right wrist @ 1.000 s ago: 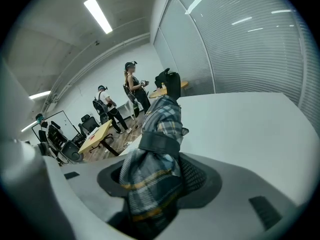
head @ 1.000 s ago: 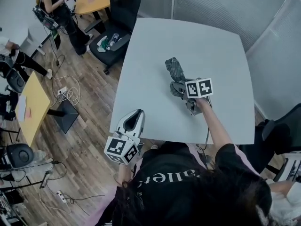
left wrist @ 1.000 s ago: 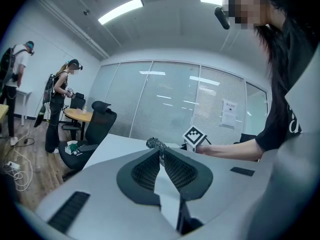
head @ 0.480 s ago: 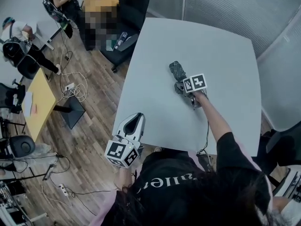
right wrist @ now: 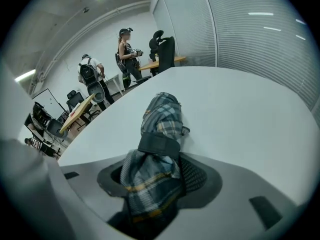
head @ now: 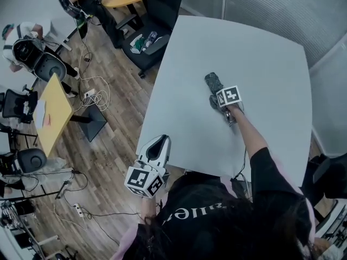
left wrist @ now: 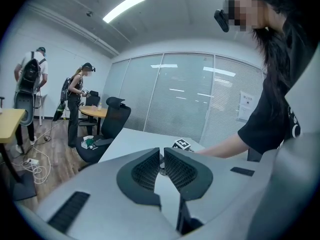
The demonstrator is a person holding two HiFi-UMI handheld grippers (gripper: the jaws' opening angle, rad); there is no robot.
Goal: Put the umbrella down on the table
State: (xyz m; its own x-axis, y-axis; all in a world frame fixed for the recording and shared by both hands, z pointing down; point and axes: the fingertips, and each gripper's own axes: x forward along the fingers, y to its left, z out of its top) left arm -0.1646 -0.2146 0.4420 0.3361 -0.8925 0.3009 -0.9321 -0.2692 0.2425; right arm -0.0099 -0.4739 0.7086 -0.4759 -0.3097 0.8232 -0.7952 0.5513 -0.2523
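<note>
A folded plaid umbrella (head: 213,83) with a black strap lies along the middle of the grey table (head: 260,53). My right gripper (head: 217,98) is shut on its near end, angled down, with the marker cube just behind. In the right gripper view the umbrella (right wrist: 160,116) fills the gap between the jaws of the right gripper (right wrist: 157,170), and its far end is down at the tabletop (right wrist: 240,99). My left gripper (head: 160,140) hovers at the table's near-left edge, apart from the umbrella. The left gripper (left wrist: 161,156) is shut and holds nothing.
A black office chair (head: 157,15) with small items on its seat stands off the table's far-left corner. Yellow desks (head: 51,115), cables and other people (head: 27,42) occupy the wooden floor to the left. A glass partition (head: 282,4) runs behind the table.
My right gripper has sunk toward the tabletop with the umbrella still in it. The left gripper has hardly shifted.
</note>
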